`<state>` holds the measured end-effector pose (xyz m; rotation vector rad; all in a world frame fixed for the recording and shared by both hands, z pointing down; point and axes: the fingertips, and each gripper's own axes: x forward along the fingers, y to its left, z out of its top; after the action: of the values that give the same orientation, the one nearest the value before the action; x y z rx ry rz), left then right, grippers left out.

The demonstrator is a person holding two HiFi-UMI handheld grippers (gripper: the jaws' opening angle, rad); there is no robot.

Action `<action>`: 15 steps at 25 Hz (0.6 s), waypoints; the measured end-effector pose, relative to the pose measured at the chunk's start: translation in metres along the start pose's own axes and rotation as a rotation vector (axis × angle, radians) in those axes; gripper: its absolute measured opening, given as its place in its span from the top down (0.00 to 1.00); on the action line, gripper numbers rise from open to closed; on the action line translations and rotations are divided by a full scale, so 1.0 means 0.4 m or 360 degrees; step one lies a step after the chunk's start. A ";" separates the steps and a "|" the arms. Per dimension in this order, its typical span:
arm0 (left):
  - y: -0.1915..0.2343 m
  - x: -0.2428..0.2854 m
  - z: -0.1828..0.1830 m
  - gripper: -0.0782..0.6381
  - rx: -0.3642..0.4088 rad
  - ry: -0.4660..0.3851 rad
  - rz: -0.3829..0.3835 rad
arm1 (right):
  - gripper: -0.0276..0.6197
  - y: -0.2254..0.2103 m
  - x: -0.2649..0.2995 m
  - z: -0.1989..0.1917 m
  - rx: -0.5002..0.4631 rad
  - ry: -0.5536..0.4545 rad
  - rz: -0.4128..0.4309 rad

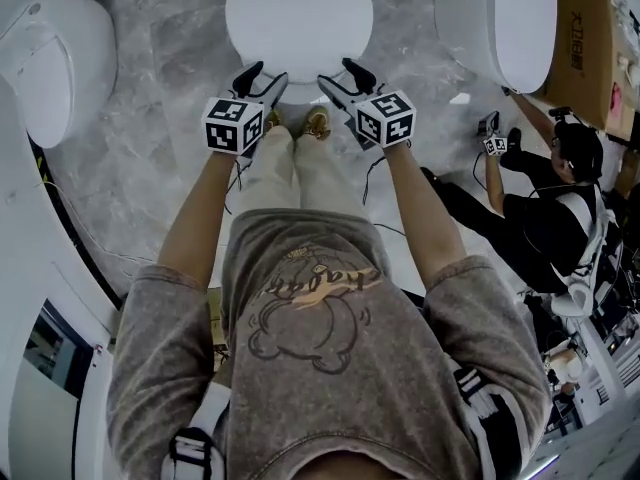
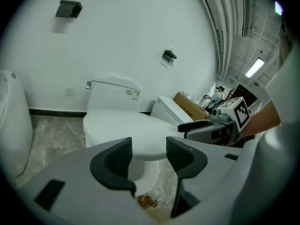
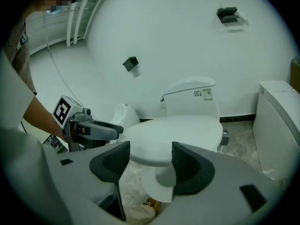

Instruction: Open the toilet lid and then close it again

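A white toilet stands in front of me with its lid (image 1: 298, 18) down flat; its tank (image 2: 115, 95) is against the wall. My left gripper (image 1: 262, 76) hovers at the lid's front edge on the left, jaws open with nothing gripped. My right gripper (image 1: 338, 73) is beside it at the front edge on the right, also open. In the left gripper view the lid (image 2: 136, 130) shows beyond the open gripper (image 2: 149, 156), with the right gripper (image 2: 211, 128) alongside. The right gripper view shows the lid (image 3: 178, 132) past its open gripper (image 3: 150, 161). I cannot tell whether either touches the lid.
Another white toilet (image 1: 55, 63) stands to the left and one (image 1: 500, 18) to the right. A cardboard box (image 1: 590, 48) sits at the far right. A person (image 1: 540, 208) crouches on the grey marble floor (image 1: 160, 138) at right. My own feet (image 1: 300, 123) are just before the bowl.
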<state>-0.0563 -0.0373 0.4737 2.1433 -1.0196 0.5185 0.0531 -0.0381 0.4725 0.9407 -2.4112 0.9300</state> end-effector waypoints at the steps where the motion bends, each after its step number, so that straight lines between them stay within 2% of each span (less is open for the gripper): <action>1: 0.005 0.006 -0.032 0.57 -0.0014 0.0024 0.0007 | 0.53 -0.001 0.009 -0.031 0.0019 0.0017 -0.0012; 4: 0.018 0.035 -0.106 0.57 -0.0003 0.0084 0.0024 | 0.53 -0.020 0.034 -0.104 0.0060 0.0050 -0.0056; 8: 0.042 0.065 -0.184 0.63 0.0007 0.0138 0.0035 | 0.53 -0.038 0.069 -0.181 0.0017 0.0106 -0.0070; 15: 0.048 0.098 -0.307 0.63 0.0017 0.0217 0.0062 | 0.54 -0.050 0.103 -0.290 0.0080 0.0167 -0.0067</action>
<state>-0.0546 0.0241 0.5886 2.0701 -0.9864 0.6804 0.0515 0.0139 0.5860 0.9328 -2.2821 1.0032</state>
